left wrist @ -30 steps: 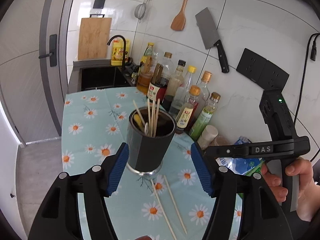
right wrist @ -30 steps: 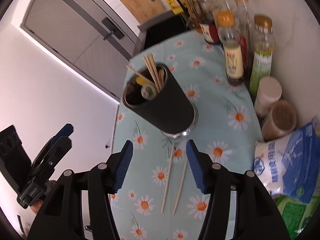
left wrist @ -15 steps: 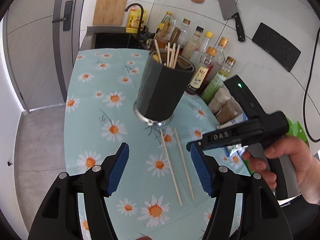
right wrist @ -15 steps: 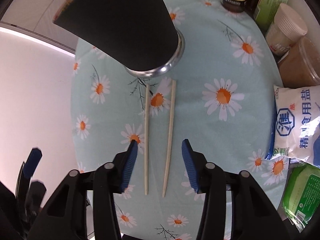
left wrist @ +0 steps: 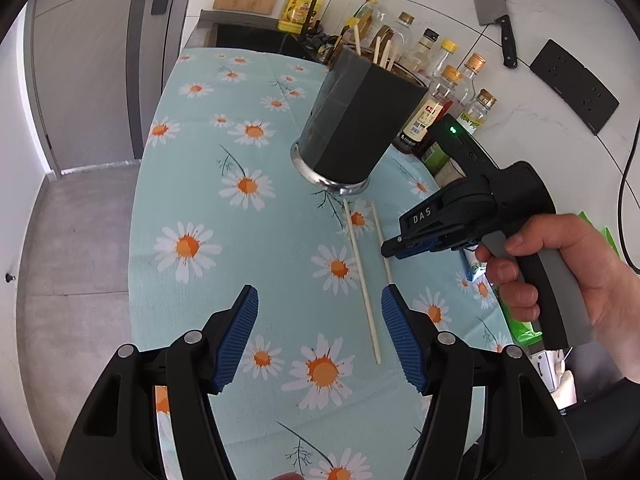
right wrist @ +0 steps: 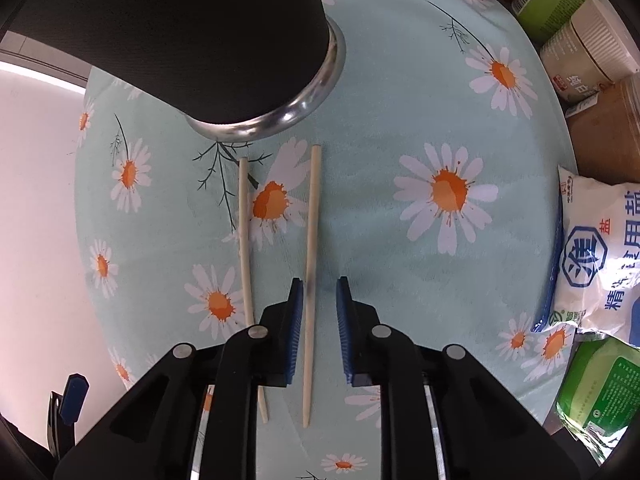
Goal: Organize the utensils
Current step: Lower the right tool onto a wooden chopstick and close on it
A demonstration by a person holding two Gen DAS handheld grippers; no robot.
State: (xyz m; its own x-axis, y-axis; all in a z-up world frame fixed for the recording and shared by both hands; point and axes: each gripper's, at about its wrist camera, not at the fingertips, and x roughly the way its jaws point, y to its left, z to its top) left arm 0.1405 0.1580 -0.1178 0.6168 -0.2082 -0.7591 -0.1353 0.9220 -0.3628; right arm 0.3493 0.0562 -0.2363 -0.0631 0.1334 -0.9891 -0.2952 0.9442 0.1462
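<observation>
Two pale wooden chopsticks lie side by side on the daisy-print tablecloth [right wrist: 400, 240]. The right chopstick [right wrist: 311, 248] runs between my right gripper's [right wrist: 319, 292] blue pads, which are narrowed around it with small gaps on both sides. The left chopstick [right wrist: 245, 240] lies just outside the left pad. A black utensil holder [left wrist: 356, 128] with a metal base stands just beyond them, holding several chopsticks. My left gripper [left wrist: 320, 304] is open and empty, hovering above the cloth near the chopsticks' [left wrist: 362, 276] near ends. The right gripper [left wrist: 404, 246] shows there from the side, low over the chopsticks.
Sauce bottles [left wrist: 444, 96] line the wall behind the holder. A salt bag [right wrist: 596, 256], a green packet [right wrist: 600, 388] and jars [right wrist: 588, 52] sit at the right edge. A cleaver [left wrist: 492, 12] and a spatula hang on the tiled wall. The table's left edge drops to the floor.
My right gripper has come down over the right chopstick and its jaws have narrowed around it. My left gripper has pulled back and higher, away from the holder.
</observation>
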